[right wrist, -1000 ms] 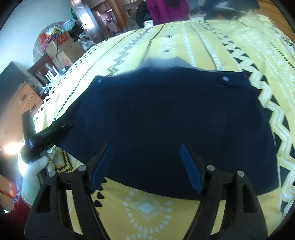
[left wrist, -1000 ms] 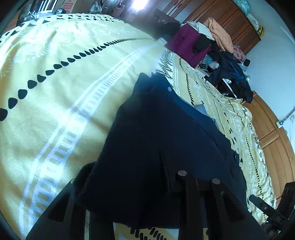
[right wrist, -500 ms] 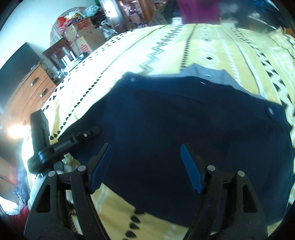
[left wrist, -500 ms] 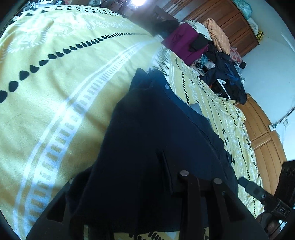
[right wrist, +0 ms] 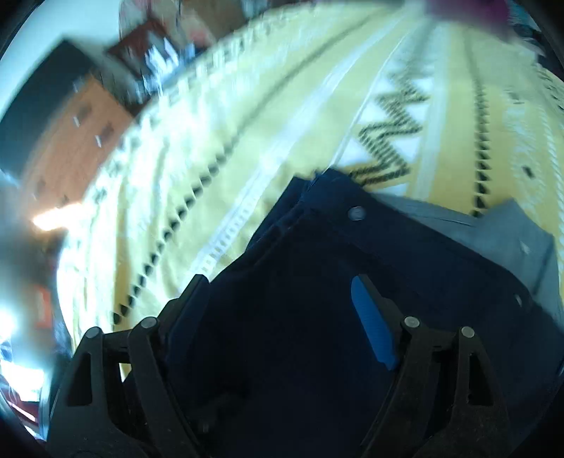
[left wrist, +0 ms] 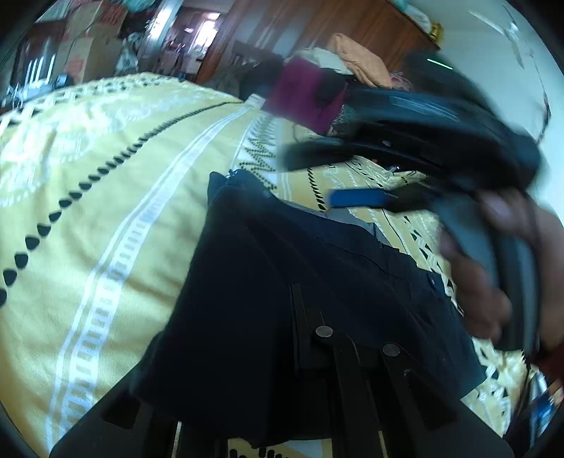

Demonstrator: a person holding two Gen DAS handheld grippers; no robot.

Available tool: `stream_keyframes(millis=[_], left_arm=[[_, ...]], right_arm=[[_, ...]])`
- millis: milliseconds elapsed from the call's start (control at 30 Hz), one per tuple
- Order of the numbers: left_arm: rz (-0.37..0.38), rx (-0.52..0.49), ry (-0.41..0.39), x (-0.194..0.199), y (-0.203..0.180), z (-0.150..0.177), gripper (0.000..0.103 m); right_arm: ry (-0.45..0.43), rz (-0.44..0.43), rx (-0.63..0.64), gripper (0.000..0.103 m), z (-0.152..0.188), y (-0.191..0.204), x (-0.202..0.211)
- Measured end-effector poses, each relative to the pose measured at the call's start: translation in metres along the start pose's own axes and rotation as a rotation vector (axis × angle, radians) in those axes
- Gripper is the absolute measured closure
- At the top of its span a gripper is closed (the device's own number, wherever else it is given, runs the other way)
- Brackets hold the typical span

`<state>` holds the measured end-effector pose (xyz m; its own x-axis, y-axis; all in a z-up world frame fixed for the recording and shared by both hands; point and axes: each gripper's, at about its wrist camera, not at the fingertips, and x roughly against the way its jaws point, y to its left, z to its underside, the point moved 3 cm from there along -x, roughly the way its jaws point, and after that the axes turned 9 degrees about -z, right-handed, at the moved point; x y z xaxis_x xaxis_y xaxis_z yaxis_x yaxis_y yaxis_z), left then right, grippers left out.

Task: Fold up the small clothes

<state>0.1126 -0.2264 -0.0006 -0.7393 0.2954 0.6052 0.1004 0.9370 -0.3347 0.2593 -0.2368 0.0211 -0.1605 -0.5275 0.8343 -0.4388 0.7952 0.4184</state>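
Note:
A dark navy garment (left wrist: 282, 282) with snap buttons lies on the yellow patterned bedspread (left wrist: 105, 176), and a grey layer (right wrist: 493, 232) pokes out at its far edge. My left gripper (left wrist: 229, 334) is at the garment's near edge. Cloth drapes over its fingers, and it looks shut on that cloth. My right gripper (right wrist: 278, 317) hovers open over the navy garment (right wrist: 317, 352), its blue pads spread wide. In the left wrist view the right gripper (left wrist: 313, 176) shows as a blur held by a hand (left wrist: 476, 282) above the garment's right side.
A pile of maroon and orange clothes (left wrist: 310, 95) sits beyond the bed's far edge before a wooden wardrobe (left wrist: 352, 28). Cardboard boxes (left wrist: 81, 53) stand at the far left. A wooden dresser (right wrist: 70, 141) flanks the bed.
The right gripper has swung fast to the left across the garment and now fills the right of the left wrist view. The left gripper keeps its hold and has tilted up a little.

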Motion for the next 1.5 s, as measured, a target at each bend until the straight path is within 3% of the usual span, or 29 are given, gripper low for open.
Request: stream_keyframes(millis=[67,167,367,433,467,500,633,800,967,1133,1267,1500], left_arm=[[-0.008,-0.019,-0.003,-0.001,-0.003,0.000,0.093],[-0.024,-0.042,-0.001,-0.004,-0.006,-0.002,0.093],[-0.052,-0.184,-0.045,-0.003,-0.036,-0.004,0.093],[-0.048,-0.210,-0.051,-0.005,-0.044,-0.005,0.093],[-0.045,-0.218,-0.053,-0.006,-0.047,-0.006,0.093],[-0.042,-0.220,-0.053,-0.007,-0.048,-0.007,0.093],[-0.015,-0.247,-0.057,-0.006,-0.060,-0.008,0.094],[0.079,-0.391,-0.103,0.014,-0.116,-0.009,0.094],[0.248,-0.553,-0.088,0.020,-0.209,0.009,0.093],[0.376,-0.688,0.027,-0.006,-0.298,0.050,0.091],[0.427,-0.729,0.107,-0.031,-0.346,0.073,0.089],[0.413,-0.815,0.216,-0.076,-0.404,0.107,0.077]], right_arm=[[0.083,0.065,0.027,0.022,-0.011,0.007,-0.022],[0.193,0.082,0.010,0.022,-0.023,0.016,-0.046],[0.279,0.253,0.058,0.025,-0.019,0.019,-0.061],[0.279,0.272,0.061,0.042,-0.012,0.013,-0.058],[0.280,0.270,0.054,0.059,-0.006,0.006,-0.056],[0.254,0.251,0.042,0.070,-0.001,-0.001,-0.050],[0.054,0.121,-0.013,0.089,0.023,-0.018,-0.005],[-0.266,-0.028,-0.170,0.092,0.088,-0.073,0.107],[-0.430,-0.071,-0.359,0.093,0.169,-0.156,0.185],[-0.484,-0.124,-0.516,0.093,0.237,-0.233,0.212],[-0.473,-0.182,-0.604,0.093,0.282,-0.284,0.217],[-0.438,-0.234,-0.618,0.093,0.293,-0.329,0.210]])
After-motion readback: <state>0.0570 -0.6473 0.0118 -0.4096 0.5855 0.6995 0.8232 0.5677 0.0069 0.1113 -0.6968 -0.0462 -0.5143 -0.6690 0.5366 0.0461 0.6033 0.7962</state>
